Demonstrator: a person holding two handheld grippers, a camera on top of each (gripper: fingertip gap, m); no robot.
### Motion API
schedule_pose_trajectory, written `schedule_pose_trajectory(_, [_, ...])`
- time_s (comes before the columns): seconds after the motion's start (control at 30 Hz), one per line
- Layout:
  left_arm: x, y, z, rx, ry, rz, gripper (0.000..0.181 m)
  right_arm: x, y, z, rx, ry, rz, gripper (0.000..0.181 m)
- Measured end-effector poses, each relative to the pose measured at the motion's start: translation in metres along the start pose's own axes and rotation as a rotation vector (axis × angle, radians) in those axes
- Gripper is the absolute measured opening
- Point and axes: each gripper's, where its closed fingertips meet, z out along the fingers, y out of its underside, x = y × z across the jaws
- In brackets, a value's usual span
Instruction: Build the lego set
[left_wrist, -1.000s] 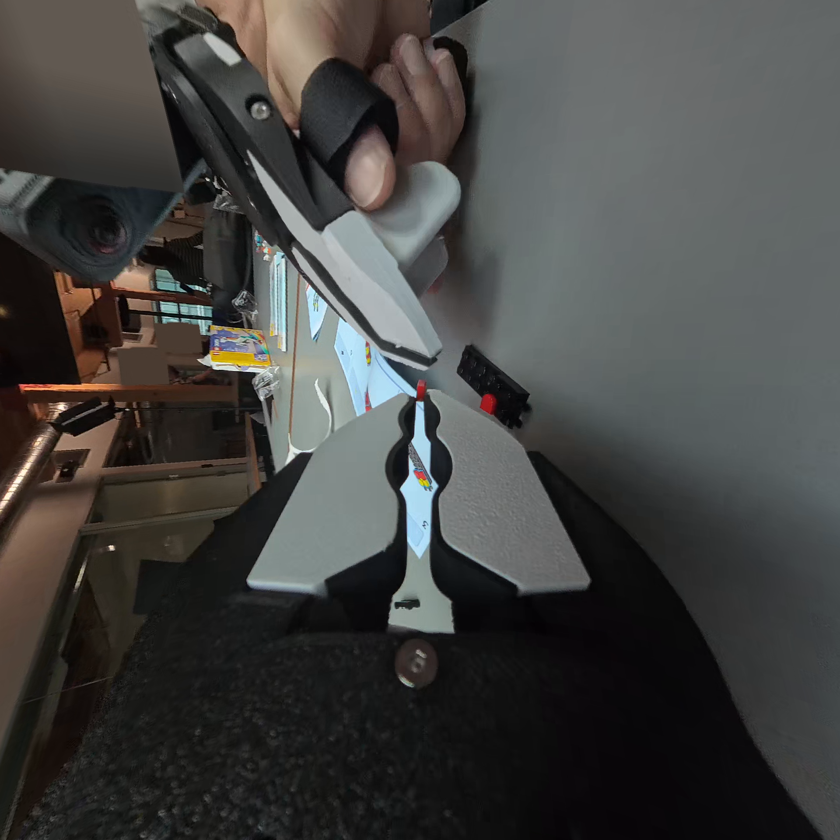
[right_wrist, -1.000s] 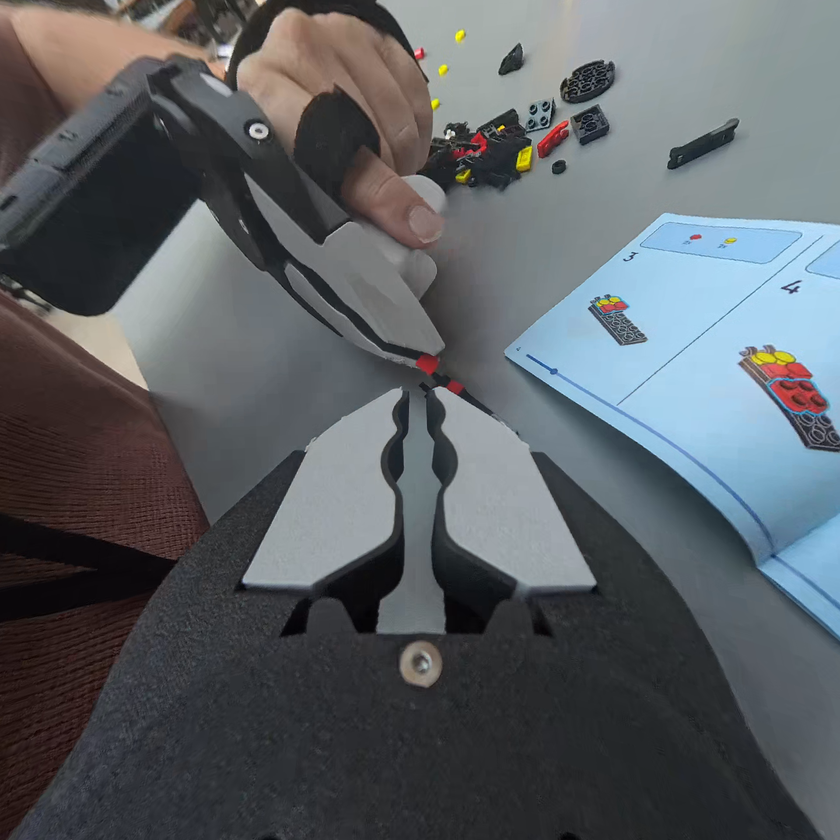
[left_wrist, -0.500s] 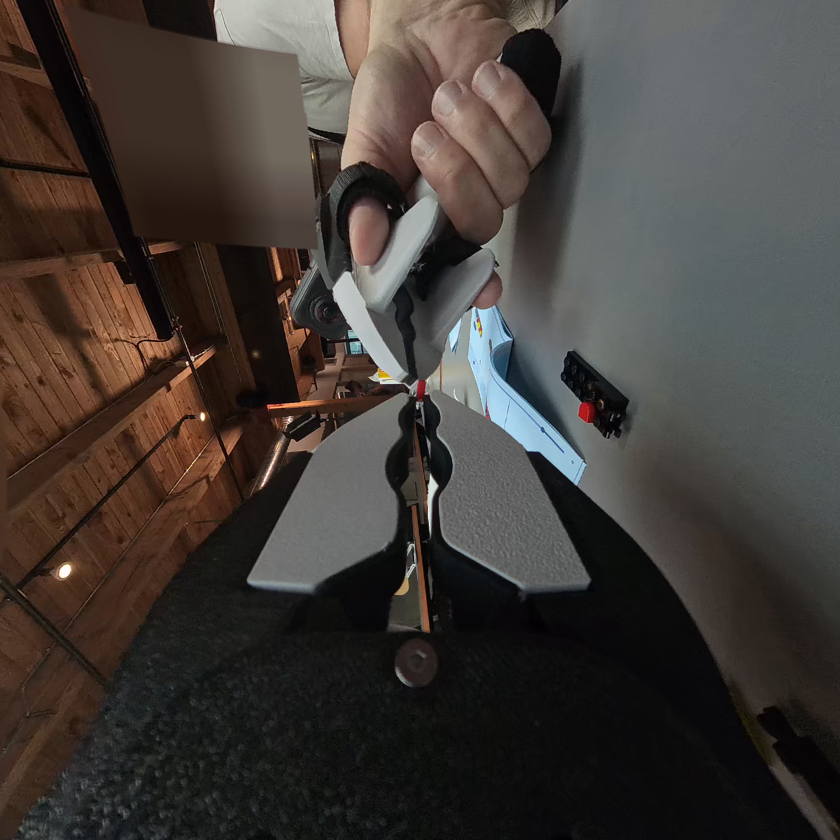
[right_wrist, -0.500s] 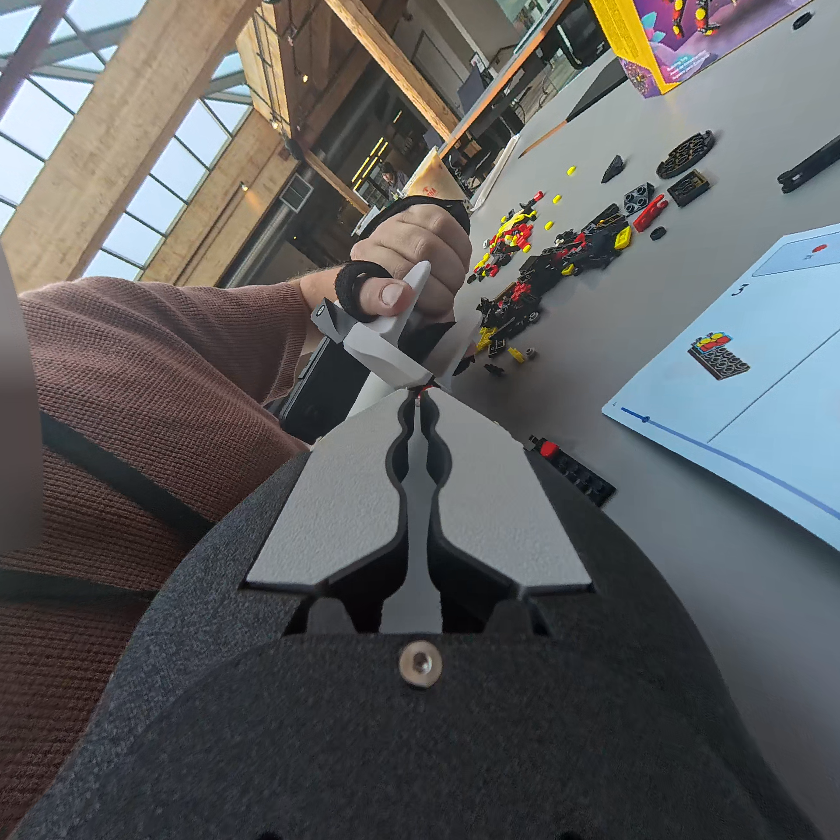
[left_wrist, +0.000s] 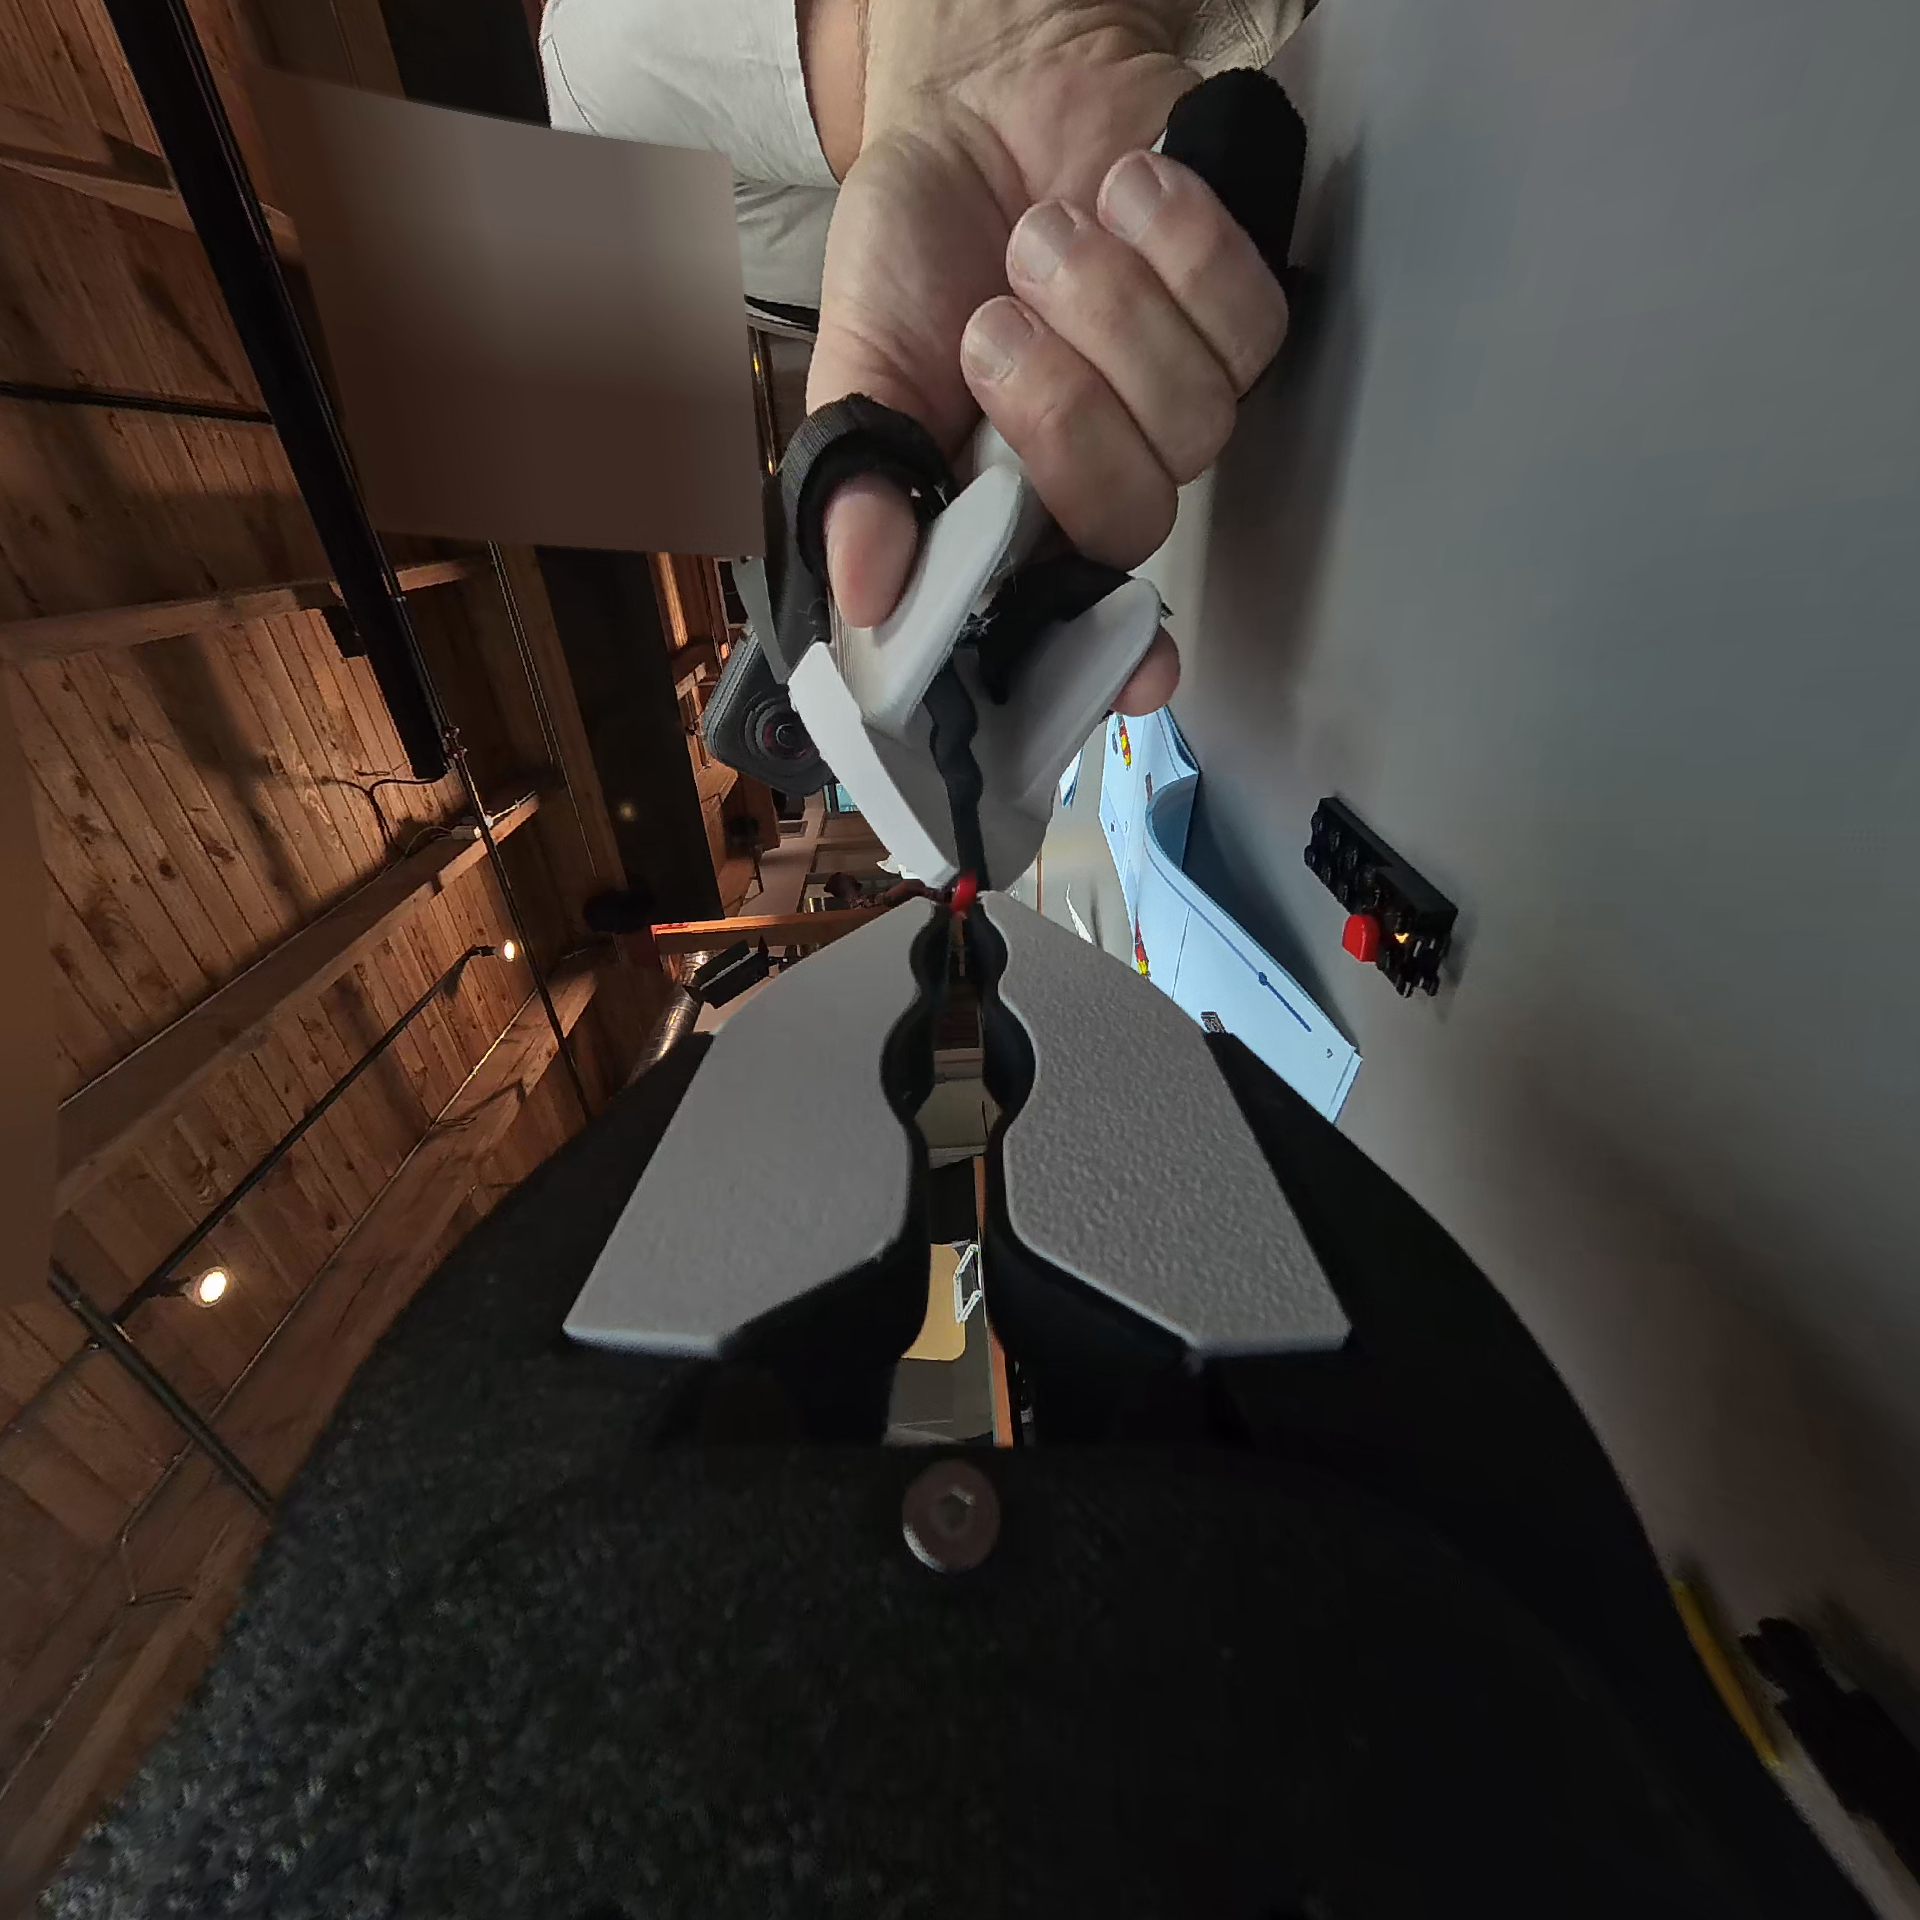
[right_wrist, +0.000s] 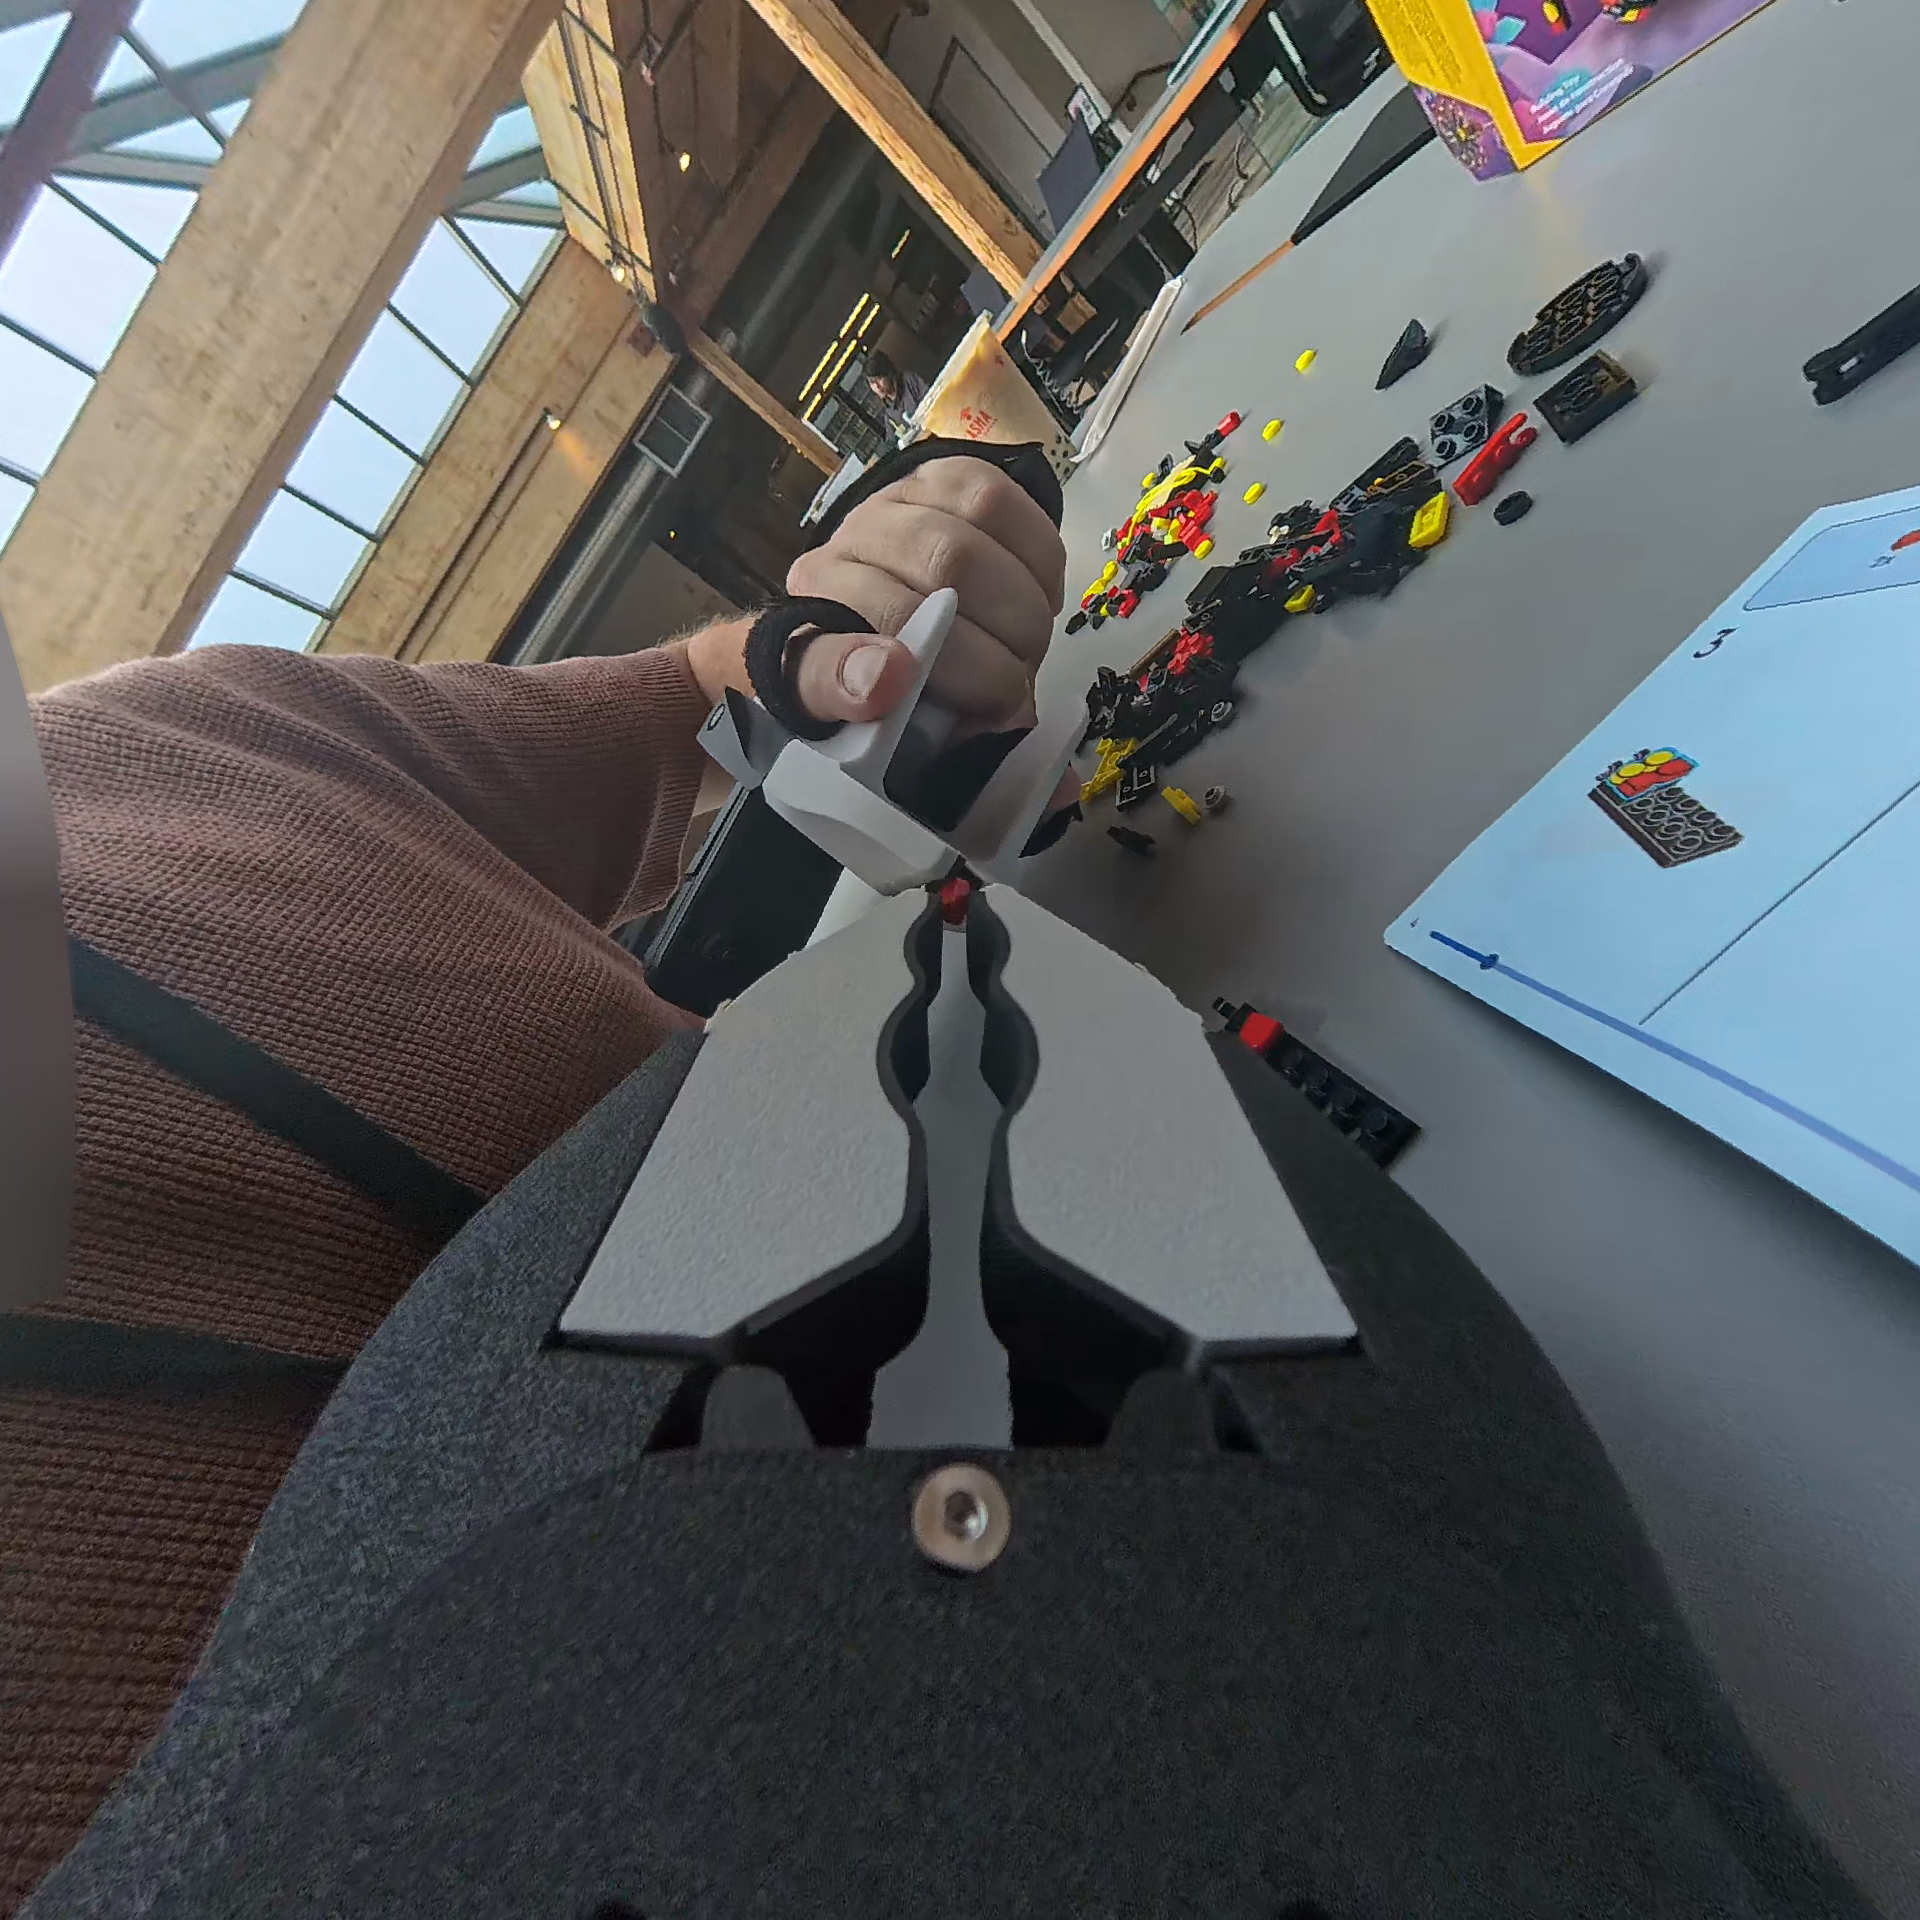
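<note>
A small red lego piece (left_wrist: 964, 891) sits pinched where my two grippers meet tip to tip, above the table. My left gripper (left_wrist: 961, 909) is shut on it. My right gripper (right_wrist: 954, 906) faces it and its tips also close on the red piece (right_wrist: 954, 896). The right gripper (left_wrist: 966, 868) shows opposite in the left wrist view, the left gripper (right_wrist: 940, 868) in the right wrist view. A black plate (right_wrist: 1325, 1086) with a red stud (right_wrist: 1260, 1029) lies on the grey table (right_wrist: 1558, 1403) just right of the tips; it also shows in the left wrist view (left_wrist: 1377, 904).
A blue instruction booklet (right_wrist: 1714, 883) lies open to the right. A pile of black, red and yellow pieces (right_wrist: 1247, 613) is beyond it, with loose black parts (right_wrist: 1574, 312) farther back and a colourful box (right_wrist: 1538, 94) at the far edge. A person's brown sleeve (right_wrist: 364, 883) is on the left.
Both grippers have lifted off the black plate and turned to face each other tip to tip. The red piece stays in the left gripper and now also sits in the right gripper's tips.
</note>
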Motion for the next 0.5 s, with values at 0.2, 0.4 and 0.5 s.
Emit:
schedule_pose_trajectory(0.2, [0.003, 0.006, -0.005, -0.027, 0.001, -0.037, 0.005, 0.005, -0.001, -0.006, 0.007, 0.048, -0.009, 0.002])
schedule_pose_trajectory(0.4, [0.058, 0.02, -0.012, -0.149, 0.592, -0.697, 0.015, 0.031, 0.017, -0.021, -0.162, 0.287, -0.129, 0.002])
schedule_pose_trajectory(0.5, [0.058, 0.014, -0.009, -0.251, 0.697, -1.092, 0.028, 0.042, 0.024, -0.024, -0.231, 0.37, -0.174, 0.002])
